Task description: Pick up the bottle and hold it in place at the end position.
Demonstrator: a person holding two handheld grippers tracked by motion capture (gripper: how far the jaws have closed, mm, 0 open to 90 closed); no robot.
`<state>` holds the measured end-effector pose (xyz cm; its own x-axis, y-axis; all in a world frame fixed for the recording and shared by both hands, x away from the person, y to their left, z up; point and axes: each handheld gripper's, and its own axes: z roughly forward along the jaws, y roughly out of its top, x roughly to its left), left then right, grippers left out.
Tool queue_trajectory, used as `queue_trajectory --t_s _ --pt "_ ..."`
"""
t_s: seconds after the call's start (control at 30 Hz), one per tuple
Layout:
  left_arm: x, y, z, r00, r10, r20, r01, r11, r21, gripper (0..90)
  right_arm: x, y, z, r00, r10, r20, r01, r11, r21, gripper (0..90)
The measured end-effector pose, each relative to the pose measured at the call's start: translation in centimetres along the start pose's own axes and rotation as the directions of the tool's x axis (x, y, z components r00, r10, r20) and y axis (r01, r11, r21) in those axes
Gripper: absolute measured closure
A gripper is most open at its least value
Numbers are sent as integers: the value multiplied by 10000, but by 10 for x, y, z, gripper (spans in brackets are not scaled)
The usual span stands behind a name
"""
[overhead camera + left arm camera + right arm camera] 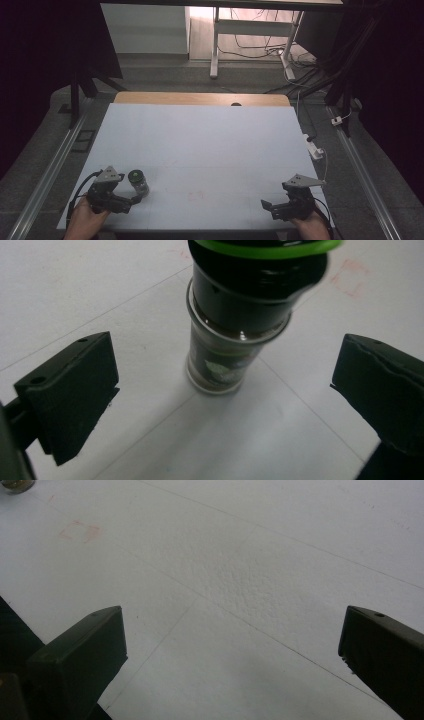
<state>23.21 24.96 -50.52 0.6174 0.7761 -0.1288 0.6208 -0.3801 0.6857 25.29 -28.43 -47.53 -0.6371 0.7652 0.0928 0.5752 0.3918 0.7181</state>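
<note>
Black left gripper [220, 405]: jaws spread wide, released, set either side of the small glass jar with black cap and green rim [235, 325], touching neither side. Jar stood upright, long axis vertical, cap uppermost, near the front-left corner of the white foam-covered table [200, 145]; front edge close, left edge near. Broad bare surface is left open centre and rear. Black right gripper [274, 206]: jaws parted, nothing held, by the front-right corner.

Upright jar [138, 182] on worktop [200, 145], near left front, just ahead of left hand-held gripper [134, 200]; right hand-held gripper [267, 207] well apart at right front.
</note>
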Motion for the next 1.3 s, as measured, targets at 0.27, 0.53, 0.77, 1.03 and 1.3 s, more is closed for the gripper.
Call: queue_trajectory --t_s 0.27,0.53,0.77,1.03,1.3 --pt "3 6 12 9997 237 51 -239 9988 433 0 0 0 0 10000 -62 -12 62 10000 9 0" --pt "1 10 17 9948 970 -301 -949 9934 641 201 0 0 0 9999 -101 -4 101 9999 8 0" --pt "3 11 17 9919 1272 -2 -1269 9900 612 464 1 0 0 9999 -138 2 138 9999 42 0" --pt "1 12 17 9894 1444 139 -1450 9873 654 531 1 0 0 9999 -159 19 159 9999 57 0" --pt "0 16 17 9919 1248 234 -1261 9896 687 532 1 0 0 9999 -156 23 156 9999 64 0"
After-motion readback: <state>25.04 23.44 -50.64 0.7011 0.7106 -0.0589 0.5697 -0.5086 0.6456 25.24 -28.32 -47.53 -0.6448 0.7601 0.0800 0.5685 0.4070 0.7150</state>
